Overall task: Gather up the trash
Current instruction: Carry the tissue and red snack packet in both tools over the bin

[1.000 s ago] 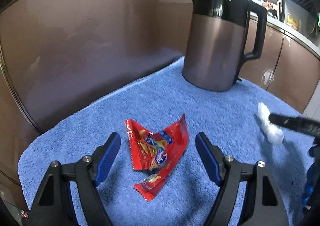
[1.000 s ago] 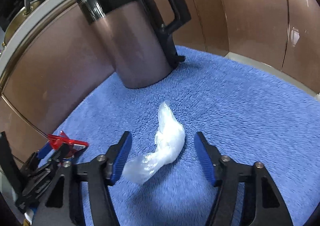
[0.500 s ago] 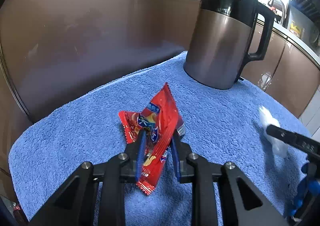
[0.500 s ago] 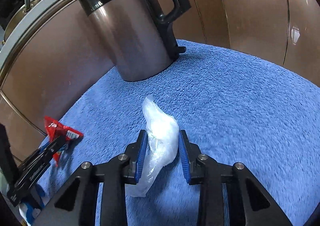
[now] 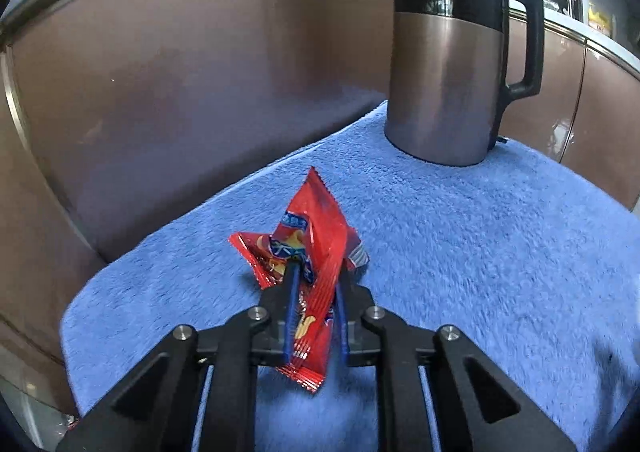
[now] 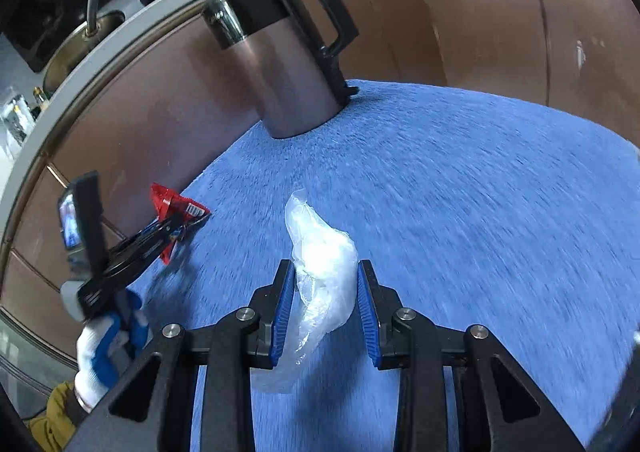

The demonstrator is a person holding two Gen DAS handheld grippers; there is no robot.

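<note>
Red wrapper: my left gripper (image 5: 314,306) is closing its jaws on the red snack wrapper (image 5: 310,252), pads pinching it, at the near left of the blue towel (image 5: 460,252).
Clear plastic: my right gripper (image 6: 325,308) grips the crumpled plastic bag (image 6: 324,276).
Doing it well: I'd lift both straight up, clear of the electric kettle (image 5: 448,72) at the far edge.
Change: a second ago both jaws stood wide around trash lying flat.

This is a home kitchen. An electric kettle (image 5: 448,72) stands at the far edge of a blue towel (image 5: 460,252) against glossy brown cabinet fronts (image 5: 180,72), and above them a pale worktop (image 6: 120,36) carries a lidded pan (image 6: 86,36).
</note>
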